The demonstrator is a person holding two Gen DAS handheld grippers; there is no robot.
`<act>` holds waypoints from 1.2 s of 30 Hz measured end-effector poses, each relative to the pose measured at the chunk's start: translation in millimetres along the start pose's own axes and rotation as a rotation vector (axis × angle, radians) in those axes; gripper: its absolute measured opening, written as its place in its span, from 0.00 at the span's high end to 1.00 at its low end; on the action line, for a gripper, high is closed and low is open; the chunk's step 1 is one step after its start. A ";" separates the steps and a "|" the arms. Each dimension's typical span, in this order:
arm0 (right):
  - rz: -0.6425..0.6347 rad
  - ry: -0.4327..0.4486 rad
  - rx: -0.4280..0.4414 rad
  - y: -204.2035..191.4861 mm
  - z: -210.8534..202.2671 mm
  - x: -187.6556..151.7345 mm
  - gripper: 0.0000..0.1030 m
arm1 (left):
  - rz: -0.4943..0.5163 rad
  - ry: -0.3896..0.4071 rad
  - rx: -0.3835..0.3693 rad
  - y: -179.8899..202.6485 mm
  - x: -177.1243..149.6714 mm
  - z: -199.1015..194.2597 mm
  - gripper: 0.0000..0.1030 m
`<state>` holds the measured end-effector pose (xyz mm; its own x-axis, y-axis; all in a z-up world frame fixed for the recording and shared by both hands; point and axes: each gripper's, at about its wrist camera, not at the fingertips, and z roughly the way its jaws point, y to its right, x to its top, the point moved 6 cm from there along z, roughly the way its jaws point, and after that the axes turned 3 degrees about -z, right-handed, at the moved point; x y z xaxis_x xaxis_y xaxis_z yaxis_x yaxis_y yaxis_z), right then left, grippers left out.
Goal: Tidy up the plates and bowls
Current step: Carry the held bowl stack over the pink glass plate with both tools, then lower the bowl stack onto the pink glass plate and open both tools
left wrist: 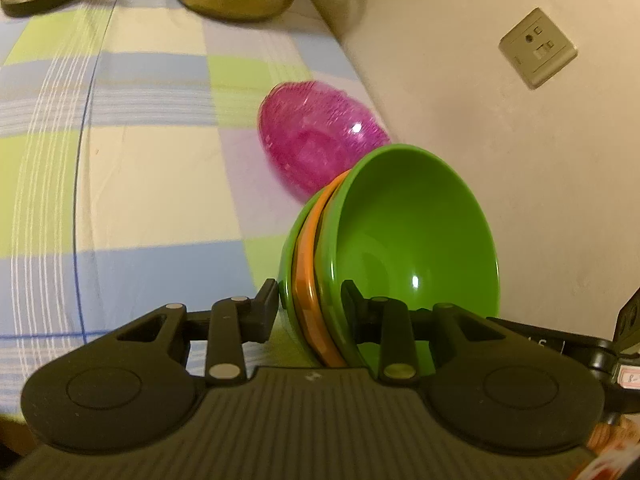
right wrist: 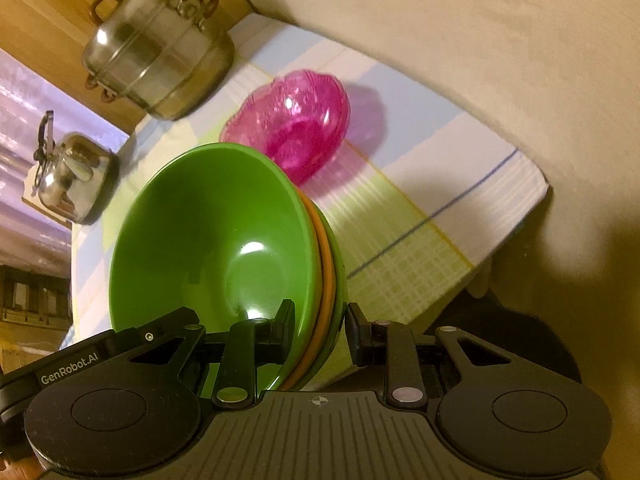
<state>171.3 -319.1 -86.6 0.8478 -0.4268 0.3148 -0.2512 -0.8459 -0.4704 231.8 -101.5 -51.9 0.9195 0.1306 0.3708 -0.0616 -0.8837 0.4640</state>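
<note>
A stack of three nested bowls, green, orange, green [left wrist: 404, 240], is held between both grippers above the checked tablecloth. My left gripper [left wrist: 310, 304] is shut on the stack's rim, one finger inside the top green bowl and one outside. My right gripper [right wrist: 320, 328] is shut on the opposite rim of the same stack [right wrist: 216, 240]. A clear pink glass bowl [left wrist: 316, 136] sits on the cloth just beyond the stack, near the wall. It also shows in the right wrist view [right wrist: 296, 124].
A large steel steamer pot [right wrist: 156, 52] and a steel kettle [right wrist: 68, 176] stand at the far end of the table [left wrist: 132, 168]. A wall with a socket plate [left wrist: 536, 46] runs along one side. The table edge [right wrist: 516, 220] drops off nearby.
</note>
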 end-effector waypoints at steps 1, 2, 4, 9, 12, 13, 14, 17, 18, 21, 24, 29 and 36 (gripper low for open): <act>-0.004 0.006 -0.001 -1.3 -2.2 4.7 0.74 | 0.004 0.004 -0.005 2.9 4.2 0.1 0.72; -0.008 0.014 -0.003 -2.8 -4.4 9.4 0.74 | 0.008 0.007 -0.008 5.8 8.6 0.6 0.72; -0.012 0.027 -0.002 -4.7 -7.6 19.8 0.74 | 0.016 0.016 -0.015 12.0 18.3 1.9 0.72; -0.012 0.036 -0.001 -11.8 -7.0 49.6 0.74 | 0.035 0.029 -0.029 26.4 47.7 11.7 0.71; -0.034 0.056 -0.015 -20.6 -2.4 70.6 0.74 | 0.028 0.029 -0.041 29.9 67.5 23.8 0.72; -0.036 0.060 -0.017 -22.1 0.4 76.9 0.74 | 0.025 0.028 -0.041 30.8 74.5 29.0 0.72; -0.033 0.062 -0.017 -24.5 4.6 85.5 0.74 | 0.022 0.028 -0.039 31.1 81.0 33.6 0.72; -0.037 0.057 -0.015 -31.1 20.6 105.2 0.74 | 0.016 0.023 -0.029 29.7 98.9 48.5 0.72; -0.033 0.053 -0.014 -31.8 25.6 110.6 0.74 | 0.010 0.020 -0.026 28.2 105.7 55.0 0.72; -0.021 0.030 -0.013 -33.6 47.0 127.2 0.74 | -0.006 0.008 -0.013 22.7 123.5 74.7 0.72; -0.022 0.012 -0.017 -33.8 65.1 138.9 0.74 | -0.013 -0.004 0.003 16.8 135.2 93.7 0.72; -0.038 -0.028 -0.037 -33.6 94.0 148.5 0.74 | -0.031 -0.034 0.029 3.3 145.6 119.1 0.72; -0.042 -0.054 -0.047 -29.5 114.4 151.8 0.74 | -0.039 -0.047 0.040 -9.6 144.7 134.0 0.72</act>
<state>360.8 -322.5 -119.2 0.8818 -0.3738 0.2875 -0.2357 -0.8774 -0.4178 417.5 -134.4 -110.5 0.9380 0.1449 0.3149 -0.0109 -0.8957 0.4444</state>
